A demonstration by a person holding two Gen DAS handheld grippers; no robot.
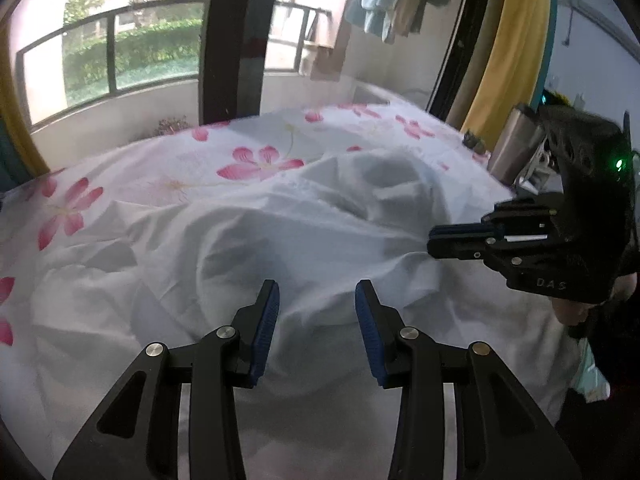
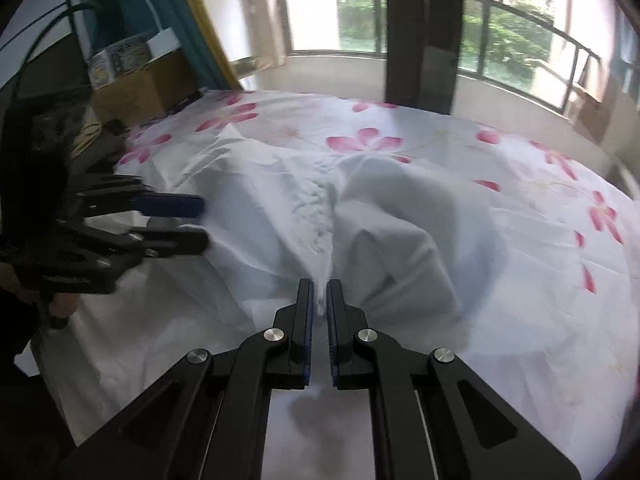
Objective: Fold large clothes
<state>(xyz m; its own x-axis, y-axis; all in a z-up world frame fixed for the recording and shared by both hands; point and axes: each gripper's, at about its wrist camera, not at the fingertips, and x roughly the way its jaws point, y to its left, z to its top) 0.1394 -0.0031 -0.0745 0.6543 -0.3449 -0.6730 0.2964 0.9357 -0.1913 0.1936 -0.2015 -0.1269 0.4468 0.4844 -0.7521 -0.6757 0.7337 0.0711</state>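
A large white garment [image 1: 304,224] lies crumpled in folds on the bed; it also shows in the right wrist view [image 2: 360,216]. My left gripper [image 1: 317,300] is open, its blue pads [image 1: 266,320] apart just above the cloth near its front edge; it shows at the left of the right wrist view [image 2: 202,222]. My right gripper [image 2: 319,300] is shut on a bunched ridge of the white garment, which rises between its pads. It shows from the side in the left wrist view [image 1: 434,240], at the garment's right edge.
A white bedsheet with pink flowers [image 1: 256,164] covers the bed. A metal flask [image 1: 514,144] stands at the right bedside. Boxes [image 2: 132,80] sit at the bed's far left. Balcony windows [image 2: 352,16] and a dark pillar [image 1: 236,40] stand behind.
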